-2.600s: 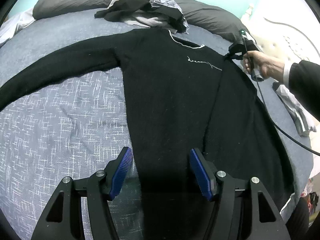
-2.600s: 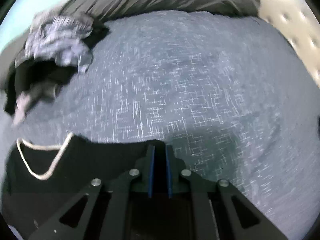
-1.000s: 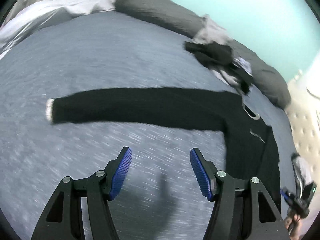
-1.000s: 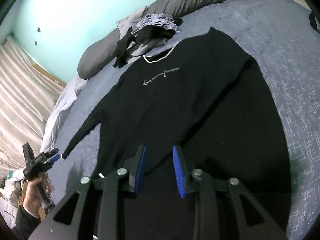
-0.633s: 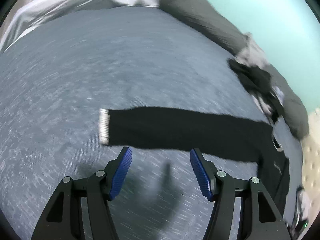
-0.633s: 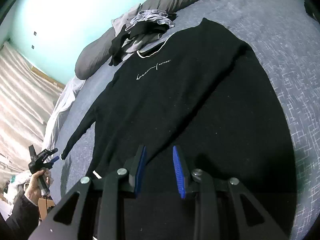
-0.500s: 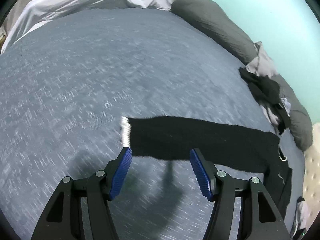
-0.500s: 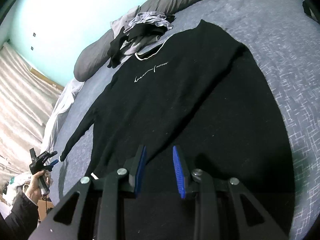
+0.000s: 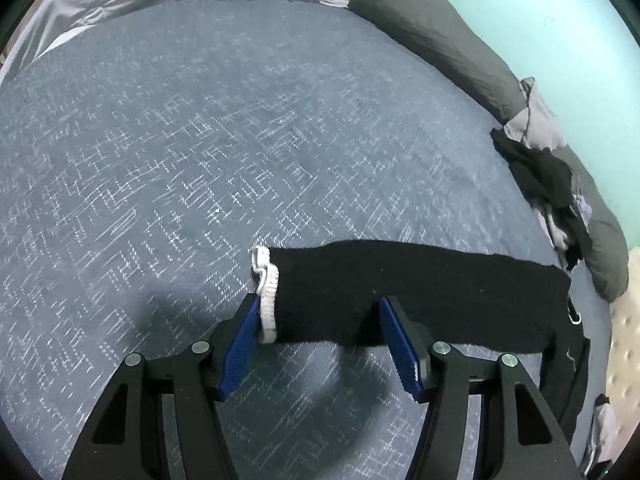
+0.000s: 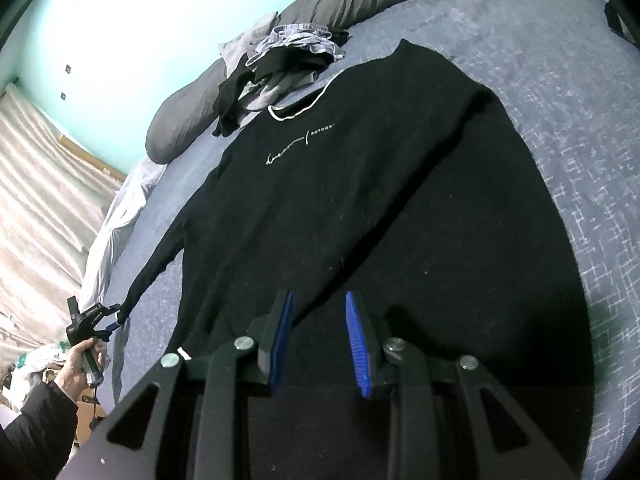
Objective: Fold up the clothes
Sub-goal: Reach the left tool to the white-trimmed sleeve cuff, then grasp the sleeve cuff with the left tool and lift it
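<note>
1. Lying face-up on the blue patterned bedspread [image 9: 160, 152] is the black long-sleeved sweatshirt [image 10: 360, 184], its white-trimmed neckline toward the grey pillows [image 9: 440, 40] and a heap of other clothes [image 10: 280, 64].
2. Its sleeve on the person's right lies folded diagonally across the body, so one side of the fold looks made. The other sleeve [image 9: 420, 292] stretches straight out over the bed.
3. Over the past couple of seconds the left hand-held gripper [image 9: 320, 332] has swung away from the sweatshirt's hem and travelled out along that stretched sleeve. It now sits at the sleeve's end, blue pads apart, straddling the fabric next to the white cuff [image 9: 267, 296]; it grips nothing.
4. The right wrist view confirms this: the left hand [image 10: 80, 364] holds its tool right at the sleeve tip.
5. The right hand-held gripper [image 10: 320, 336], clamped on the shoulder 2.6 seconds ago, has since let go. It now hovers over the lower body of the sweatshirt with its pads apart and nothing between them.
6. My reading: the second sleeve is about to be taken by the cuff. Closing on both layers beside the cuff, then carrying it across the chest, would mirror the first fold.
</note>
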Demonstrator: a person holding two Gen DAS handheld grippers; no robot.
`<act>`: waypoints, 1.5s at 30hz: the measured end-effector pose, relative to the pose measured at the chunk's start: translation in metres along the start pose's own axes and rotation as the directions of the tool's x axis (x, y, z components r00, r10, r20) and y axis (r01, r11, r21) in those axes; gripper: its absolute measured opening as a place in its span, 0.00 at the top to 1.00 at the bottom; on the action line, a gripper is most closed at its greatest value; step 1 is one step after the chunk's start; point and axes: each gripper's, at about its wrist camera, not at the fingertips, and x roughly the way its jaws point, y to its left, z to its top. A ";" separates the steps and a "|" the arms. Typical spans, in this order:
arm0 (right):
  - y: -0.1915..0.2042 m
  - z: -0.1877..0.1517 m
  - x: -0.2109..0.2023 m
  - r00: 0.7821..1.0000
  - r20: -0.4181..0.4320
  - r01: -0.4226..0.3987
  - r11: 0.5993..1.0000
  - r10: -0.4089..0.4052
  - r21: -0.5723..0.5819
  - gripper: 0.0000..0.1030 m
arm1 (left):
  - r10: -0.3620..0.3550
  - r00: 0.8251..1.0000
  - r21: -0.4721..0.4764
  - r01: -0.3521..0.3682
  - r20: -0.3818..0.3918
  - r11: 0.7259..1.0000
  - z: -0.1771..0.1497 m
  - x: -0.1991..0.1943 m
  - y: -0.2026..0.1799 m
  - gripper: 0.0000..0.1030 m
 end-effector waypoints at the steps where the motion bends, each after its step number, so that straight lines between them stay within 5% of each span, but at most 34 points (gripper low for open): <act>1: 0.000 0.001 0.000 1.000 0.003 0.000 1.000 0.000 -0.001 0.73 | 0.002 1.000 0.004 -0.002 0.003 1.000 0.000 0.001 -0.001 0.43; 4: 0.000 0.000 -0.001 1.000 0.003 0.000 1.000 0.000 -0.002 0.73 | 0.009 1.000 0.023 -0.010 0.022 1.000 0.003 0.000 -0.004 0.63; 7: 0.000 -0.001 0.000 1.000 0.002 0.000 1.000 0.000 -0.003 0.73 | 0.014 1.000 0.043 -0.015 0.027 0.999 0.007 -0.004 -0.007 0.66; 11: -0.001 -0.002 -0.001 1.000 0.003 0.000 1.000 0.000 0.002 0.73 | 0.013 0.999 0.093 -0.018 0.046 0.995 0.013 -0.014 -0.017 0.88; 18: 0.000 -0.001 -0.003 1.000 0.013 -0.009 1.000 0.009 0.006 0.73 | -0.022 0.998 0.177 0.010 0.063 0.984 0.022 -0.037 -0.047 0.92; 25: -0.004 0.001 -0.007 1.000 0.022 -0.016 1.000 0.016 0.016 0.73 | -0.120 0.988 0.288 0.086 0.101 0.954 0.035 -0.079 -0.123 0.93; 29: -0.006 0.004 -0.010 0.999 0.029 -0.034 0.999 0.033 0.032 0.73 | -0.218 0.972 0.383 0.169 0.089 0.908 0.031 -0.106 -0.199 0.93; 35: -0.012 0.007 -0.015 0.998 0.027 -0.057 0.997 0.055 0.052 0.73 | -0.370 0.929 0.533 0.305 0.017 0.789 -0.003 -0.141 -0.336 0.93; 45: -0.036 0.017 -0.039 0.993 0.083 -0.089 0.990 0.080 0.111 0.73 | -0.363 0.898 0.659 0.433 -0.250 0.615 -0.172 -0.094 -0.469 0.93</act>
